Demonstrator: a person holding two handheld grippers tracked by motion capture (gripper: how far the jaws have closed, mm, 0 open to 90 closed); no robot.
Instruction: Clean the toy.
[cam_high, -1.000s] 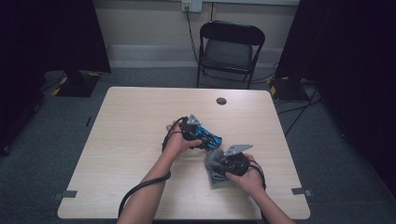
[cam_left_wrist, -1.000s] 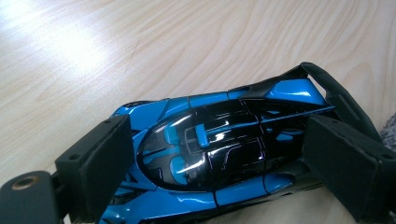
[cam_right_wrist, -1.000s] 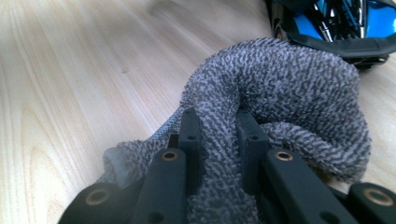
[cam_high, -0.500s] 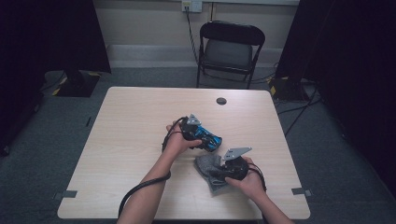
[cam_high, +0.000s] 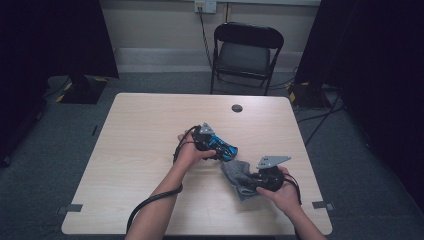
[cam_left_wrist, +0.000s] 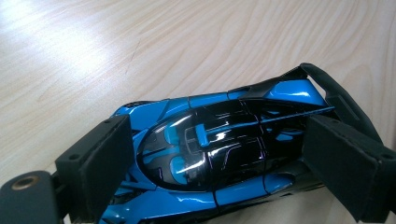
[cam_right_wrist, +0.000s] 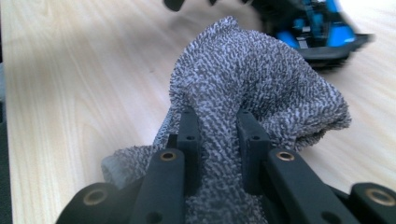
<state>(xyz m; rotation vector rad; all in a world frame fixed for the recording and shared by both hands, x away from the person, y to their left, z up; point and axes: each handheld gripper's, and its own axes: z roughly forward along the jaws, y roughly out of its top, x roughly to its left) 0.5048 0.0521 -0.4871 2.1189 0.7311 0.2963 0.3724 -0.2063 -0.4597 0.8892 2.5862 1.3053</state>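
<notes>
A blue and black toy car (cam_left_wrist: 219, 149) lies on the wooden table (cam_high: 140, 145), and my left gripper (cam_left_wrist: 219, 163) is shut on it, one pad at each end of its body. In the high view the car (cam_high: 223, 148) sits mid-table under the left hand. My right gripper (cam_right_wrist: 218, 135) is shut on a bunched grey cloth (cam_right_wrist: 252, 79), which bulges up over its jaws. In the high view the cloth (cam_high: 239, 178) is held just right of and below the car, near my right gripper (cam_high: 252, 181). The car's tail (cam_right_wrist: 322, 32) shows blurred beyond the cloth.
A small dark round disc (cam_high: 237, 108) lies near the table's far edge. A black folding chair (cam_high: 246, 52) stands behind the table. Cables trail from both grippers over the table's near edge. Bare wood spreads to the left and far side.
The right gripper has moved with the cloth, lifting slightly toward the car and shifting right. The left hand and the car have stayed in place.
</notes>
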